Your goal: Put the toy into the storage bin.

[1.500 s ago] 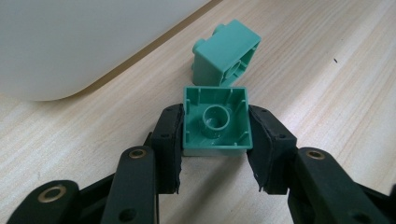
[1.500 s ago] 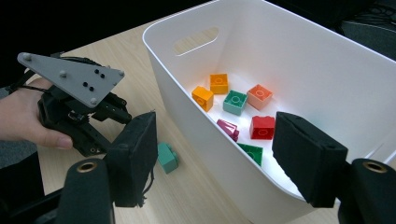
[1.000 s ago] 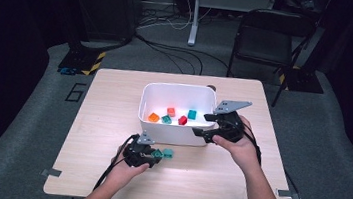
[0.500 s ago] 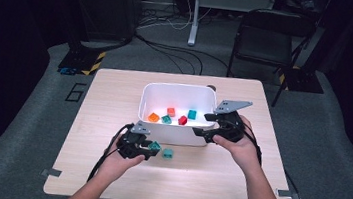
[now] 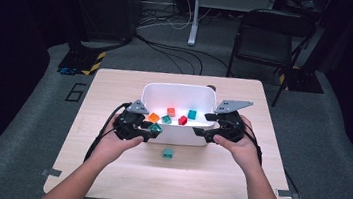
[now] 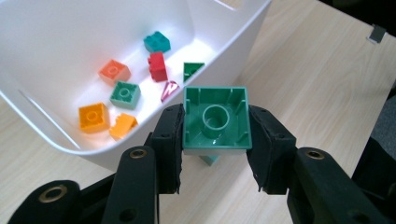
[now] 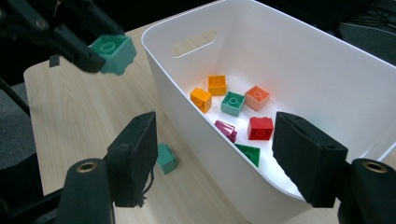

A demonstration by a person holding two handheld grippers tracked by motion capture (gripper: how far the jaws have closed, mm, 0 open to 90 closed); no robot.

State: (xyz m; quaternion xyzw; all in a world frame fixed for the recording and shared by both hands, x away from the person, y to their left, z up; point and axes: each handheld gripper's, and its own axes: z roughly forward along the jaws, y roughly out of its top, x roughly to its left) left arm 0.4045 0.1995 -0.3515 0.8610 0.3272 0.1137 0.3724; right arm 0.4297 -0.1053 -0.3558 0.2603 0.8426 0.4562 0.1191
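High view: left gripper [image 5: 153, 128] pinches a green block [image 5: 155, 127] right at the near rim of the white bin [image 5: 180, 91], toward the bin's near-left corner. Right gripper [image 5: 208, 125] sits at the bin's near-right edge, jaws spread, holding nothing. A second small green block [image 5: 167, 153] lies on the desk just in front of the bin, near the middle.

Left gripper view: block [image 6: 216, 119] is square, glossy green, hollow underside with a round tube facing the camera, clamped on two opposite side walls by the black pads [image 6: 170, 139]. It hangs over the desk just outside the bin wall (not over the inside yet). To do this well: carry it forward past the rim, keep it level, then let go low so it doesn't bounce out.

Right gripper view: jaws wide apart straddling the bin's wall [image 7: 205, 154]; held block [image 7: 113, 52] seen studs-up, loose block [image 7: 166, 158] on the desk beside the wall.
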